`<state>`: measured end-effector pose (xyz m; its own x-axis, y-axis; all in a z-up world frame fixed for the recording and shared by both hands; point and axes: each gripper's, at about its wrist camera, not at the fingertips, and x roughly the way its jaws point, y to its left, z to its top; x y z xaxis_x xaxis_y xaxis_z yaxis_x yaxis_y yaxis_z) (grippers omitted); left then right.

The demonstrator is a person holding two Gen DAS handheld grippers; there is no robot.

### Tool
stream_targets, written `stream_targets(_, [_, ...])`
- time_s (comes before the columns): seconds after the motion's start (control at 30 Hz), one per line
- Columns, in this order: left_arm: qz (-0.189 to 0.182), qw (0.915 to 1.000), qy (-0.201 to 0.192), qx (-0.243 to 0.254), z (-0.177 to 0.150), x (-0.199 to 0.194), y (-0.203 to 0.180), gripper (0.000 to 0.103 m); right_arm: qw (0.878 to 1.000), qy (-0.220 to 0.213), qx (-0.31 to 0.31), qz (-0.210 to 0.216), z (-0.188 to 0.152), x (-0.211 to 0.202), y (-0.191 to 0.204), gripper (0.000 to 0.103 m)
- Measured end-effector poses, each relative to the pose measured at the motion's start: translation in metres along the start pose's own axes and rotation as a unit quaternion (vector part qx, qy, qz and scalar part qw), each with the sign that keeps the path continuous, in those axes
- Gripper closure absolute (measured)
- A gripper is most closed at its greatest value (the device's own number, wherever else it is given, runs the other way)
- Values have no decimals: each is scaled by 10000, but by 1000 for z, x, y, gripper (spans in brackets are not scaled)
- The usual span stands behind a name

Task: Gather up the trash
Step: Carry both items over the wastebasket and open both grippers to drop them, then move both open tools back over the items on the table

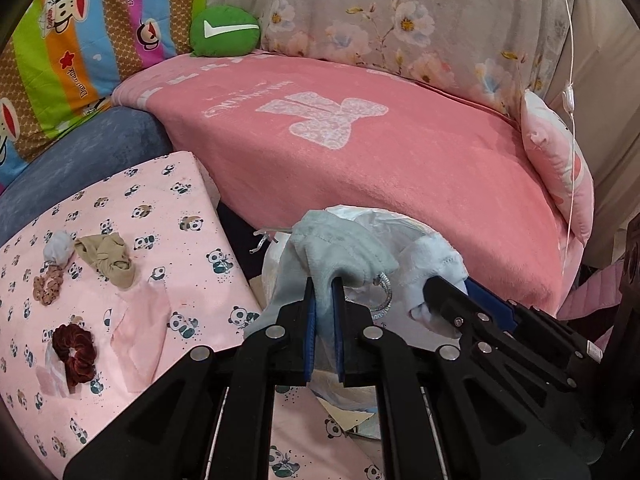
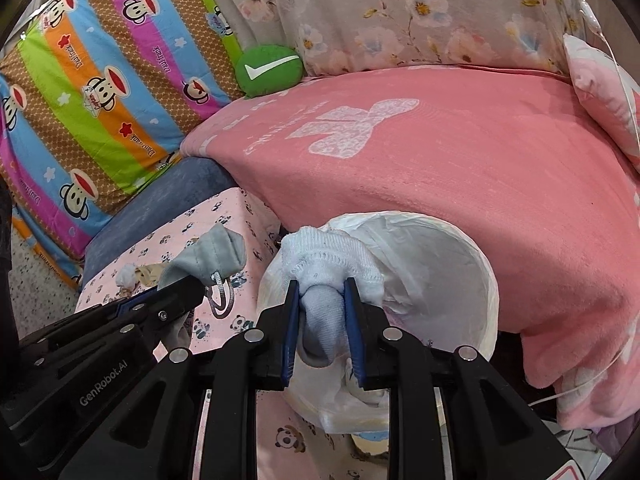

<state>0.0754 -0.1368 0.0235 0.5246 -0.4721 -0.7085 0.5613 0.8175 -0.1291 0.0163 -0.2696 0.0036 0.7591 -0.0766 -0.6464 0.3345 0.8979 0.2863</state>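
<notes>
My left gripper (image 1: 323,285) is shut on a grey fleece cloth (image 1: 340,248) that has a silver loop hanging from it. It hovers by the near left rim of a bin lined with a white bag (image 1: 360,216). My right gripper (image 2: 322,290) is shut on a bunched white sock-like cloth (image 2: 332,260), held over the open bin liner (image 2: 460,264). In the left wrist view the right gripper (image 1: 436,288) and its white cloth (image 1: 432,256) sit just to the right. The right wrist view shows the left gripper (image 2: 192,288) with the grey cloth (image 2: 212,254) on the left.
A pink panda-print surface (image 1: 160,216) to the left carries a dark red scrunchie (image 1: 74,354), a knotted beige cloth (image 1: 108,258), a spotted scrunchie (image 1: 48,286) and a pink cloth (image 1: 144,320). Behind the bin runs a pink blanket-covered seat (image 1: 400,168) with a green cushion (image 1: 224,32).
</notes>
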Motion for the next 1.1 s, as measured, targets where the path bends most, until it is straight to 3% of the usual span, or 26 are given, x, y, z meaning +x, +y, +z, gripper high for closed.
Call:
stream_targets(0.1, [-53, 10000, 59, -31, 1, 5, -1, 93, 10000, -1, 54, -38, -1, 1, -7, 77])
stream_targets(0.17, [-71, 9999, 92, -115, 1, 8, -1, 86, 9999, -29, 109, -90, -2, 1, -12, 77])
stream_targets(0.23, [-58, 9998, 80, -196, 2, 9, 0, 54, 9998, -56, 152, -129, -3, 0, -13, 73])
stream_targets(0.33, [131, 9993, -96, -344, 3, 5, 5, 31, 9995, -83, 247, -153, -4, -2, -18, 70])
stream_targets(0.43, [188, 9990, -145, -372, 3, 2, 8, 31, 9994, -121, 283, -186, -3, -4, -22, 66])
stream_targets(0.73, [424, 9975, -212, -527, -7, -9, 27, 31, 9998, -83, 180, -78, -6, -7, -14, 65])
stream_targets(1.1, [833, 9923, -229, -887, -28, -27, 75, 30, 9997, 78, -137, 209, -18, -3, 32, 60])
